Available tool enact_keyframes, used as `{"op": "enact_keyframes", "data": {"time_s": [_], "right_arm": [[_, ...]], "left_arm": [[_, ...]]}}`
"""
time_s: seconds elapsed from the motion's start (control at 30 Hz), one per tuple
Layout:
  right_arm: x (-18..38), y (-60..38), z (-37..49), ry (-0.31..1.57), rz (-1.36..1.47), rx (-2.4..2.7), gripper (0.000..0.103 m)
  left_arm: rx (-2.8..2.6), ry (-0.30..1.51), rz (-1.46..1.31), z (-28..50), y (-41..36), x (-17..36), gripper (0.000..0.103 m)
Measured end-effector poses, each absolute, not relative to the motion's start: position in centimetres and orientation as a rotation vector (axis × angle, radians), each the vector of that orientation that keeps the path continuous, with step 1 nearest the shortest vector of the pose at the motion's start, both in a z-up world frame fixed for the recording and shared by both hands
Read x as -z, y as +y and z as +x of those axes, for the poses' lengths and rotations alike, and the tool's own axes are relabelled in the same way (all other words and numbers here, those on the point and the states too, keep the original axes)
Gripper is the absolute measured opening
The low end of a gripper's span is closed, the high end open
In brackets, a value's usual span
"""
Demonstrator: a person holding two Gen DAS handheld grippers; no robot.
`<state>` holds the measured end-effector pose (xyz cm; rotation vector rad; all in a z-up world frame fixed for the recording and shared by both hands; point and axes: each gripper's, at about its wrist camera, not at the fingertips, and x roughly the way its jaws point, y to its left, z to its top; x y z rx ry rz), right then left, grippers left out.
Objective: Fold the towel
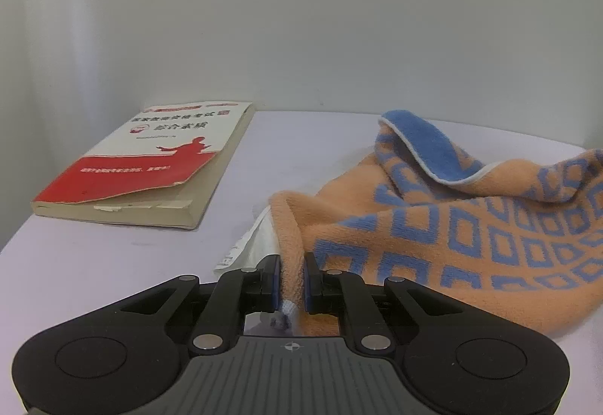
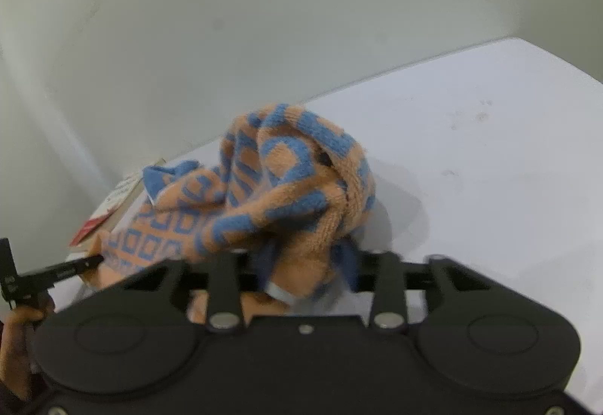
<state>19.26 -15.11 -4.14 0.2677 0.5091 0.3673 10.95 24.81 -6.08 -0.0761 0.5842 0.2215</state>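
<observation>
An orange towel (image 1: 452, 226) with a blue square pattern lies rumpled on the white table (image 1: 113, 264). My left gripper (image 1: 293, 277) is shut on the towel's orange edge, by its white care label (image 1: 245, 245). In the right wrist view the towel (image 2: 286, 185) is bunched in a heap, and my right gripper (image 2: 307, 266) is closed on a fold of it, the image blurred there. The left gripper (image 2: 90, 260) also shows at the far left of the right wrist view, at the towel's other end.
A thick paperback book (image 1: 150, 166) with a red and white cover lies at the back left, against the white wall; it also shows in the right wrist view (image 2: 113, 207). The white table (image 2: 490, 151) extends to the right of the towel.
</observation>
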Motion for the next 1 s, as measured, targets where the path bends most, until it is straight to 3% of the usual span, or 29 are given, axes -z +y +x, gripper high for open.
{"op": "enact_keyframes", "data": {"time_s": [0.1,0.47,0.77,0.93,1.0], "right_arm": [[2.7,-14.1,19.5,0.455,0.230,-0.344,0.012],[-5.9,-4.5,20.8,0.225,0.016,-0.485,0.011],[-1.3,7.1,23.5,0.358,-0.150,-0.698,0.011],[2.4,9.9,23.5,0.448,-0.227,-0.750,0.019],[3.1,10.2,23.2,0.457,-0.234,-0.756,0.027]], "left_arm": [[-0.203,0.581,-0.096,10.8,25.1,6.0,0.009],[-0.193,0.568,-0.092,10.7,24.9,6.0,0.009],[-0.192,0.562,-0.099,10.5,25.0,5.9,0.009],[-0.185,0.563,-0.104,10.5,25.1,6.0,0.009],[-0.181,0.564,-0.105,10.5,25.1,5.9,0.009]]}}
